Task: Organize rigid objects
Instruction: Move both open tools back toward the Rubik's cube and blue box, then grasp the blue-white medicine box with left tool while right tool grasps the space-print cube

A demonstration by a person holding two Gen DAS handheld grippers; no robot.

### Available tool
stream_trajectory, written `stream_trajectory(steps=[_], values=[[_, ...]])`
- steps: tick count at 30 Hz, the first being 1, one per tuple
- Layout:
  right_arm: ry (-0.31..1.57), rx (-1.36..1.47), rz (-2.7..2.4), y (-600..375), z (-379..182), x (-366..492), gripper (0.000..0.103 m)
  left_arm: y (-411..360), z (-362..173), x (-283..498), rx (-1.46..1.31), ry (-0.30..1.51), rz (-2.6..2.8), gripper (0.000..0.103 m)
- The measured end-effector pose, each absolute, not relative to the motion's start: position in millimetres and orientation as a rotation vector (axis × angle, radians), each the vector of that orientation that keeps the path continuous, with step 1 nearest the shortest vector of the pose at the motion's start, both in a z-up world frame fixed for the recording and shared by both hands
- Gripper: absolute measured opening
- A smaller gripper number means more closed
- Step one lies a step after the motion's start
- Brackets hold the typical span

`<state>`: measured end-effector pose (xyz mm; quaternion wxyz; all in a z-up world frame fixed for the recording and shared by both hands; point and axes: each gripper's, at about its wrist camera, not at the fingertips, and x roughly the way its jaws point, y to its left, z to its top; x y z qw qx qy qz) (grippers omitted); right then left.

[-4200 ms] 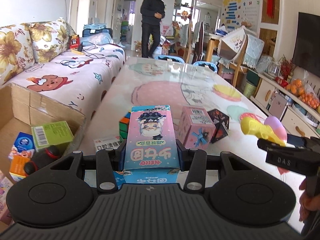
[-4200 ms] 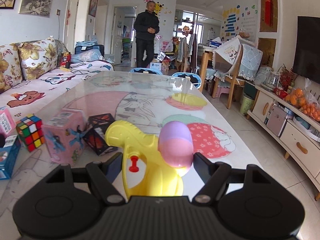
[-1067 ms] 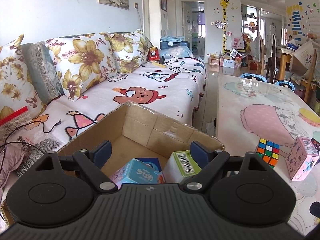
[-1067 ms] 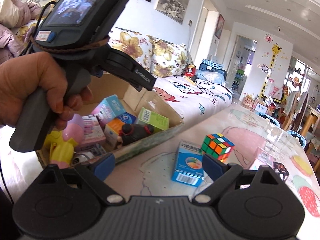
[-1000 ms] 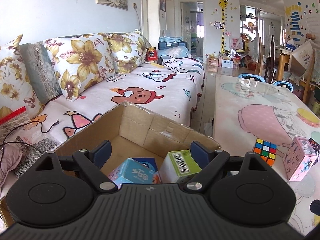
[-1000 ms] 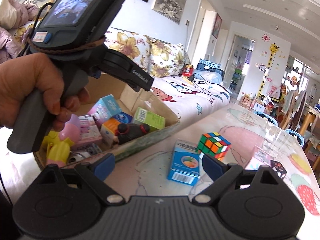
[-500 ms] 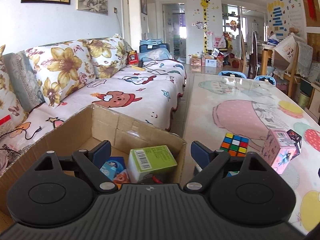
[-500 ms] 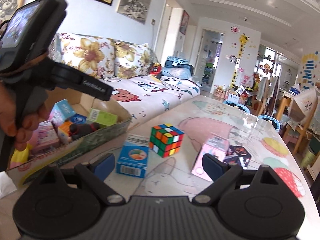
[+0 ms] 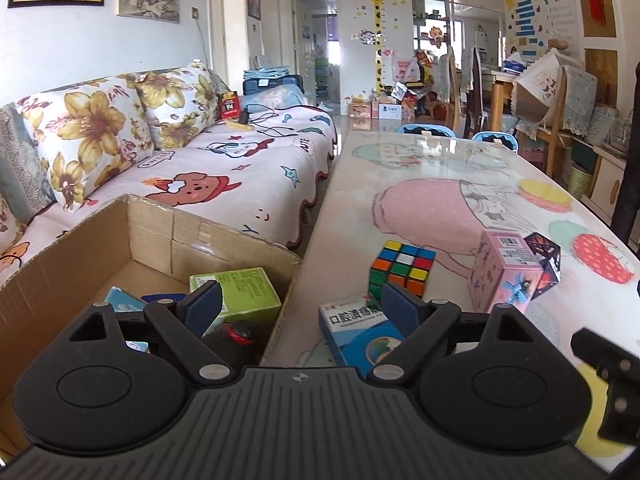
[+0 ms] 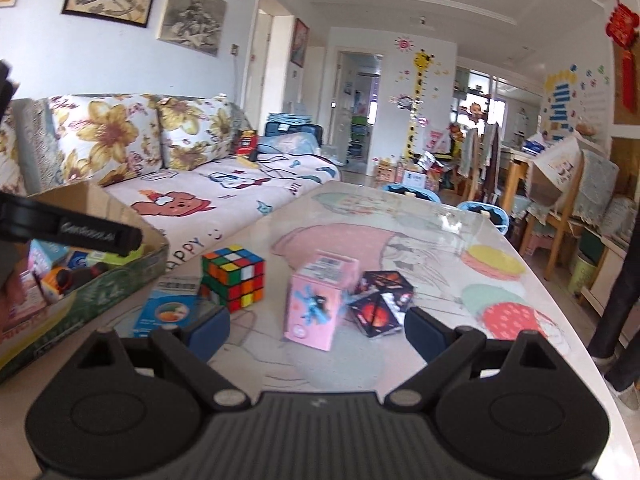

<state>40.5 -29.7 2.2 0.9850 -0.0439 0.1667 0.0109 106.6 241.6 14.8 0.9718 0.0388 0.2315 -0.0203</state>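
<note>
Left gripper (image 9: 300, 306), lower centre of its frame: fingers spread wide, empty, straddling the edge of the brown cardboard box (image 9: 152, 236) at lower left and the glossy cartoon-print table (image 9: 440, 184). Blue-and-white carton (image 9: 360, 330) lies by its right finger, the multicoloured puzzle cube (image 9: 402, 266) behind. Right gripper (image 10: 318, 328): fingers wide, empty; pink printed carton (image 10: 318, 300) upright at centre, dark faceted cube (image 10: 380, 300) touching its right side.
</note>
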Motion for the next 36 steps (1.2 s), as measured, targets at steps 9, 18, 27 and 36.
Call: stream_trajectory(steps=[9, 18, 27, 36], values=[[0.357, -0.050, -0.084, -65.9, -7.5, 50.7, 0.096, 234.8, 8.8, 106.8, 0.119, 0.484, -0.089, 0.103], [0.395, -0.055, -0.150, -90.3, -19.8, 73.3, 0.097, 231.3, 1.9, 116.3, 0.059, 0.596, -0.143, 0.103], [0.441, 0.049, -0.152, -112.7, -29.9, 96.3, 0.097, 233.9, -8.2, 137.9, -0.029, 0.706, -0.087, 0.103], [0.474, 0.207, -0.088, -129.9, -29.9, 118.6, 0.097, 226.6, -20.1, 160.8, -0.024, 0.738, 0.007, 0.103]])
